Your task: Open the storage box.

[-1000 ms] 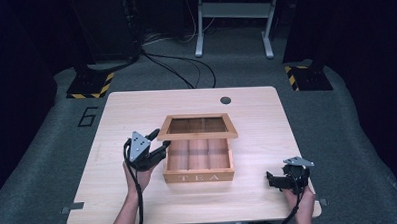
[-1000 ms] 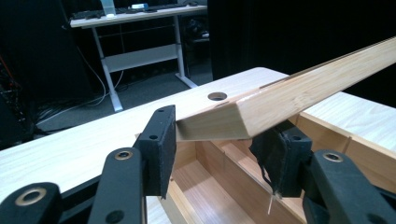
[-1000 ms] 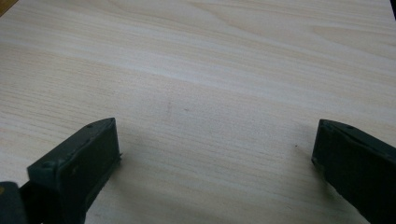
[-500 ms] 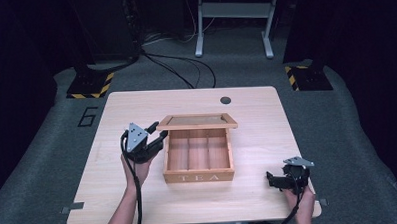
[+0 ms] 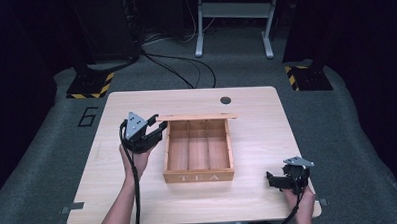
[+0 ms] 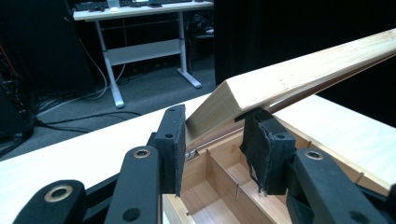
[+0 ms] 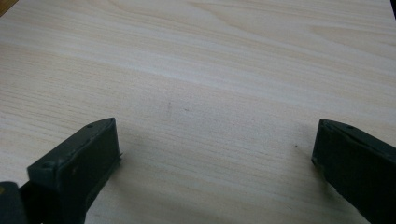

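Note:
A wooden tea box (image 5: 199,177) marked TEA stands in the middle of the table, its three bare compartments (image 6: 219,186) showing. Its hinged lid (image 5: 196,117) is swung up over the far edge. My left gripper (image 5: 154,125) is at the lid's left end, shut on the lid's corner (image 6: 219,100), which sits between the two pads (image 6: 171,148). The lid (image 6: 299,77) slants up to the right above the box. My right gripper (image 5: 272,180) rests near the table's front right corner, open, with bare tabletop between its jaws (image 7: 215,158).
The light wooden table (image 5: 267,129) has a small black round cap (image 5: 225,100) near its far edge. On the floor behind lie cables (image 5: 180,67), two yellow-and-black striped bases (image 5: 89,86) and a white desk frame (image 5: 233,20).
The lid has swung from lying almost flat on the box to standing open at its far edge. My left gripper rose and moved away with it. The right gripper stayed still.

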The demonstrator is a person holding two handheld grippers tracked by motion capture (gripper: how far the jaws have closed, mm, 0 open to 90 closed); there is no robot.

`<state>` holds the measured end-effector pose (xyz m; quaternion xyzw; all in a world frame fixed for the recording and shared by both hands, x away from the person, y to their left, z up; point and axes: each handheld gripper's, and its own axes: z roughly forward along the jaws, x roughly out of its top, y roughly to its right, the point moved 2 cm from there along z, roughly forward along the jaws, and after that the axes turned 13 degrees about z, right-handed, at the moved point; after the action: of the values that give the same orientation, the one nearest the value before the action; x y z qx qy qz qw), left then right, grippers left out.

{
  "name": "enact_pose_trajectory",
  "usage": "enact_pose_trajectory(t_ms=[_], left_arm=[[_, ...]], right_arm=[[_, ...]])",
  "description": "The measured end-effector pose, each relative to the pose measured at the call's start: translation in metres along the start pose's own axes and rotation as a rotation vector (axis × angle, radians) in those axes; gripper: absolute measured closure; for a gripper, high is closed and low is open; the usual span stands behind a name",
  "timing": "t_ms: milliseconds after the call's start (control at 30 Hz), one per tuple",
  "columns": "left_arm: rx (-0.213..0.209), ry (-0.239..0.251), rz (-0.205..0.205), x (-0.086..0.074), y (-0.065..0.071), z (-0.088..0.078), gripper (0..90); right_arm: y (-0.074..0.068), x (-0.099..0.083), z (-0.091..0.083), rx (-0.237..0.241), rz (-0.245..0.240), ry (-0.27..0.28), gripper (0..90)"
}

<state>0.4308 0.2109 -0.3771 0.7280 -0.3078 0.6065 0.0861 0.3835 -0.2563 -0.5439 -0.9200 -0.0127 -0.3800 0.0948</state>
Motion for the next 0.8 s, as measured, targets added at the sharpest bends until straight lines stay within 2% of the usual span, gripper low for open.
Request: enact_pose_trajectory(t_ms=[267,800], left_arm=[[-0.018,-0.008,-0.017,0.008,-0.008,0.005,60.0],[-0.013,-0.019,-0.02,0.015,-0.015,0.009,61.1]], right_arm=[[0.0,0.0,0.0,-0.002,0.005,0.002,0.2],[0.0,0.0,0.0,-0.001,0.005,0.001,0.2]])
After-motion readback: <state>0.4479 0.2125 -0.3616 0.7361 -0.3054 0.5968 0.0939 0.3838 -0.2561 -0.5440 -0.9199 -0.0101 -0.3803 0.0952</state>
